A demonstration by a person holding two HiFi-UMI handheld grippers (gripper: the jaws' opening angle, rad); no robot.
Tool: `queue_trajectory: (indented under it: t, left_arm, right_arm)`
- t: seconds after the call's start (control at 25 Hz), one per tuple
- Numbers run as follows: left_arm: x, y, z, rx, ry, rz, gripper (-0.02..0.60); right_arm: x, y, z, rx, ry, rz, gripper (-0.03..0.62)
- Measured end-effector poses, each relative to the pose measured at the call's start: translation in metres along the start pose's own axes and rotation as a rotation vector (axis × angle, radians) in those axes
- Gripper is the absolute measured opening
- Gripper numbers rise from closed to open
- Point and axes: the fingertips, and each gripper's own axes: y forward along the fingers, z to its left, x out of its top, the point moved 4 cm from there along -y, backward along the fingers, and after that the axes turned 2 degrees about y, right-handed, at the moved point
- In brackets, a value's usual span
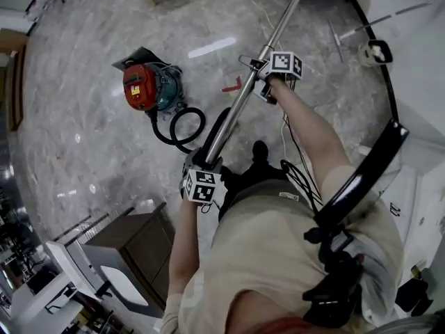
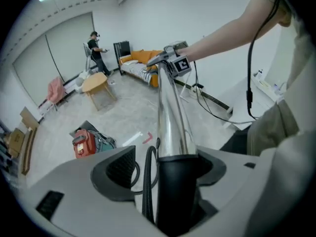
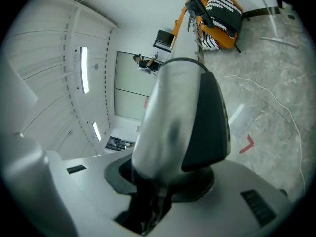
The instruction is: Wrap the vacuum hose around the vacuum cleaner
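Observation:
A red and teal vacuum cleaner (image 1: 148, 85) (image 2: 87, 142) stands on the marble floor. Its black hose (image 1: 183, 125) (image 2: 148, 179) lies looped beside it and runs up to a long metal wand (image 1: 243, 96) (image 2: 170, 110) (image 3: 165, 117) held slanted between both grippers. My left gripper (image 1: 203, 161) (image 2: 170, 172) is at the wand's lower end, open, with the black cuff (image 2: 176, 191) between its jaws and the left pad clear of it. My right gripper (image 1: 260, 68) (image 3: 165, 181), seen ahead in the left gripper view (image 2: 174, 63), is shut on the wand's middle.
A brown cabinet (image 1: 132, 245) stands close at the lower left. A small wooden table (image 2: 96, 85), an orange sofa (image 2: 140, 63) and a person (image 2: 96, 46) are across the room. Red tape (image 1: 233, 85) marks the floor. Thin cables (image 1: 292, 162) trail by the person's legs.

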Motion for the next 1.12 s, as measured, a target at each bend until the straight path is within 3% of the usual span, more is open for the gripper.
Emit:
queue_trajectory:
  t: [0.12, 0.2, 0.32, 0.4, 0.48, 0.6, 0.76, 0.84, 0.92, 1.0, 1.12]
  left_arm:
    - [0.028, -0.015, 0.003, 0.112, -0.021, -0.118, 0.336]
    - [0.04, -0.025, 0.007, 0.129, -0.008, -0.183, 0.345]
    - [0.04, -0.054, 0.027, 0.154, -0.029, -0.255, 0.35]
    - [0.032, -0.082, 0.04, 0.195, -0.081, -0.301, 0.35]
    - [0.016, -0.108, 0.047, 0.194, -0.209, -0.338, 0.348]
    - [-0.018, -0.116, 0.052, 0.121, -0.407, -0.315, 0.348]
    - [-0.043, -0.091, 0.052, 0.137, -0.403, -0.254, 0.348]
    - [-0.042, -0.079, 0.044, 0.075, -0.391, -0.244, 0.348]
    - [-0.039, -0.066, 0.025, -0.064, -0.368, -0.217, 0.348]
    - [-0.035, -0.049, -0.001, -0.198, -0.36, -0.178, 0.348]
    - [-0.016, -0.012, -0.042, -0.317, -0.321, -0.162, 0.348]
  right_arm:
    - [0.033, -0.012, 0.002, 0.05, -0.022, -0.009, 0.118]
    - [0.052, -0.028, -0.005, 0.07, -0.002, -0.048, 0.118]
    - [0.067, -0.038, -0.008, 0.023, 0.08, -0.127, 0.118]
    - [0.078, -0.038, -0.011, 0.02, 0.107, -0.148, 0.118]
    - [0.091, -0.042, -0.014, 0.014, 0.122, -0.161, 0.118]
    - [0.102, -0.049, -0.014, 0.008, 0.109, -0.156, 0.118]
    - [0.099, -0.046, 0.002, 0.096, 0.063, -0.098, 0.118]
    - [0.098, -0.042, 0.016, 0.148, 0.021, -0.047, 0.118]
    - [0.102, -0.038, 0.032, 0.176, -0.036, 0.015, 0.118]
    - [0.108, -0.035, 0.047, 0.174, -0.112, 0.079, 0.118]
    - [0.12, -0.021, 0.075, 0.154, -0.24, 0.186, 0.118]
